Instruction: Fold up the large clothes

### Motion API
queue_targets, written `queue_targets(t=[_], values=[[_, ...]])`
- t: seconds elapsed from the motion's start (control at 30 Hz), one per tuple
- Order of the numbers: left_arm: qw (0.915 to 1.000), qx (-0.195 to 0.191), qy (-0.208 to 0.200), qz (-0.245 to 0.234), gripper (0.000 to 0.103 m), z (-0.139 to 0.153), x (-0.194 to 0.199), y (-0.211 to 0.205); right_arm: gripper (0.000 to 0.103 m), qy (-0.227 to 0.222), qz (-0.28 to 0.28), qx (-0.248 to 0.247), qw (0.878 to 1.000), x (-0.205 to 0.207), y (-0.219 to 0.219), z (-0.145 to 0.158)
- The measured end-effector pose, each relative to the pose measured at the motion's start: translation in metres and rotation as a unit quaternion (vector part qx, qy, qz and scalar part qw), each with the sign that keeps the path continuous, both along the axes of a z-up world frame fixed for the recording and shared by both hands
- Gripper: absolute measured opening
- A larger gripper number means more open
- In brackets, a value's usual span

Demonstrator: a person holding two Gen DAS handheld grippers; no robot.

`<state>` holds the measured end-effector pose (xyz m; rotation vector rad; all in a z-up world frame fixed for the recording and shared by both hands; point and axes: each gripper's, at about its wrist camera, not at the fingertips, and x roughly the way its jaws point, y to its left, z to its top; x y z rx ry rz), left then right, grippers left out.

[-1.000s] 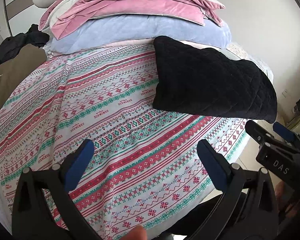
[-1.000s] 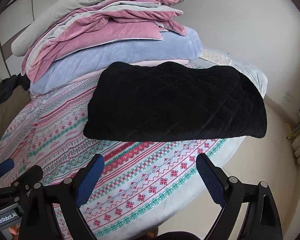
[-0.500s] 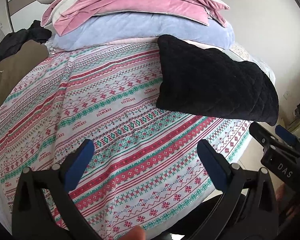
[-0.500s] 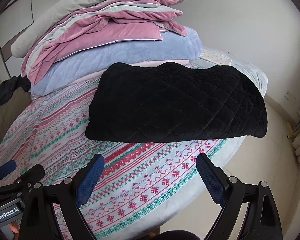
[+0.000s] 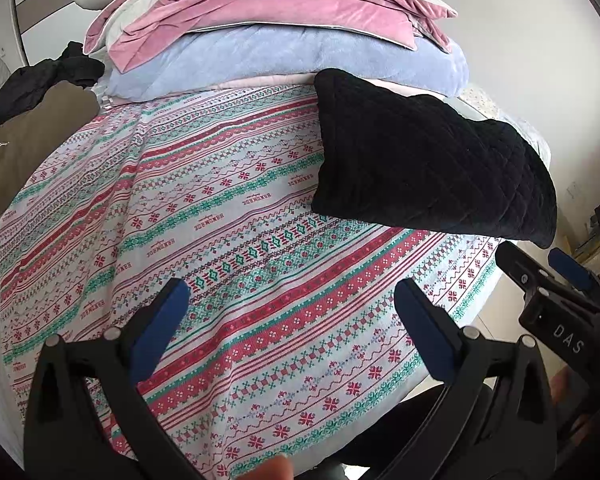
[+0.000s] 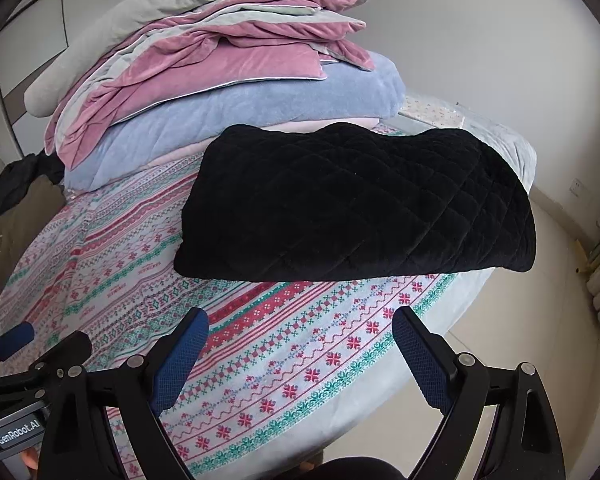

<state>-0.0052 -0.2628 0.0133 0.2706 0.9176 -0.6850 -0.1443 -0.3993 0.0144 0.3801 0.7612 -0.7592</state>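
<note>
On the patterned bedspread (image 6: 300, 360), the black quilted garment (image 6: 356, 208) lay crosswise, nearer the released right gripper (image 6: 300, 356) than the equally spread left gripper (image 5: 292, 328).

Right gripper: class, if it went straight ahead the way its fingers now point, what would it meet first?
Probably the folded black quilted garment. The right gripper is open and empty over the patterned sheet, aimed at the garment's near edge. If it points slightly downward, the sheet might come first; depth is unclear.
</note>
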Motion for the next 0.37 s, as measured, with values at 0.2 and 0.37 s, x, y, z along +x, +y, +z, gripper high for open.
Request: queue_targets(t=[0.2,0.37], values=[[1.0,0.003,0.004,-0.007,0.102,0.003,0.0,0.003,0.094,0.005,0.009,-0.005,1.0,0.008,0.003,0.005],[0.9995,-0.015,0.025,0.008,0.102,0.006,0.013,0.025,0.094,0.013,0.038,-0.014,0.999,0.033,0.016,0.009]])
